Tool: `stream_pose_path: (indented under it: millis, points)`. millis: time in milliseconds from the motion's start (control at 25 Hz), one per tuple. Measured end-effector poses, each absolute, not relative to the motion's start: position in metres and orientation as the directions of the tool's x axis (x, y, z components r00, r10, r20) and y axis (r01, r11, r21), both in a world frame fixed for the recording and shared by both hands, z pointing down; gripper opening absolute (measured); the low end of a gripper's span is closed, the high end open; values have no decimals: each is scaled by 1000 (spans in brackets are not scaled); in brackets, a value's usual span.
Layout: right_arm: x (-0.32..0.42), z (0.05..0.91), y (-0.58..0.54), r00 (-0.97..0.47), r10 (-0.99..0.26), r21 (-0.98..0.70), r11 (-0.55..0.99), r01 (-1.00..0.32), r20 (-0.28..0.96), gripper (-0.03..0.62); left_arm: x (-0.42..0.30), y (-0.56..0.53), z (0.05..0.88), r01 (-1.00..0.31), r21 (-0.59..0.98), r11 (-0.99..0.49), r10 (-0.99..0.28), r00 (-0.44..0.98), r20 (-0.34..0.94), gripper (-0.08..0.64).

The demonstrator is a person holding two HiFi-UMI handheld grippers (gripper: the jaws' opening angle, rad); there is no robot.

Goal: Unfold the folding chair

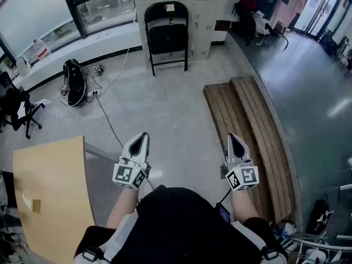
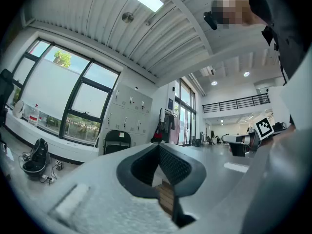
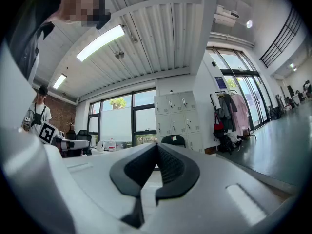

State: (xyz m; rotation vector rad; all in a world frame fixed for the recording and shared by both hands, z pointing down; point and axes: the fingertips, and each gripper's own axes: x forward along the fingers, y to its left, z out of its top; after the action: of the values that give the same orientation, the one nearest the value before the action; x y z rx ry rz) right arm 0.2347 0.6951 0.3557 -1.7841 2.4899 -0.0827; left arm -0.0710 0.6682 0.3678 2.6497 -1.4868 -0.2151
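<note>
A black folding chair (image 1: 166, 33) stands folded, leaning against the grey lockers at the far end of the room. It also shows small in the left gripper view (image 2: 117, 141) and, just above the jaws, in the right gripper view (image 3: 174, 140). My left gripper (image 1: 144, 136) is held level in front of my body, jaws shut with nothing between them. My right gripper (image 1: 231, 137) is beside it, also shut and empty. Both are far from the chair, with a wide stretch of floor between.
Wooden planks (image 1: 250, 131) lie on the floor ahead to the right. A wooden table (image 1: 52, 197) stands close on my left. A black bag (image 1: 74, 81) and a cable lie by the window wall. An office chair (image 1: 16, 106) stands at far left. A clothes rack (image 1: 258, 4) stands at back right.
</note>
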Motion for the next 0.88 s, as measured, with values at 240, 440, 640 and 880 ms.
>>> stream_pose_path:
  millis: [240, 440, 640, 880]
  points:
    - [248, 355, 695, -316, -948, -89, 317, -944, -28, 3, -51, 668, 362, -836, 147, -529, -849, 522, -84, 0]
    - [264, 353, 698, -355, -935, -86, 356, -931, -27, 3, -30, 676, 360, -852, 156, -500, -866, 493, -83, 0]
    - [289, 361, 704, -378, -926, -111, 378, -919, -16, 3, -3, 686, 369, -864, 150, -481, -877, 476, -72, 0]
    - [297, 358, 707, -425, -904, -118, 427, -897, -38, 3, 22, 686, 364, -866, 144, -479, -878, 472, -78, 0]
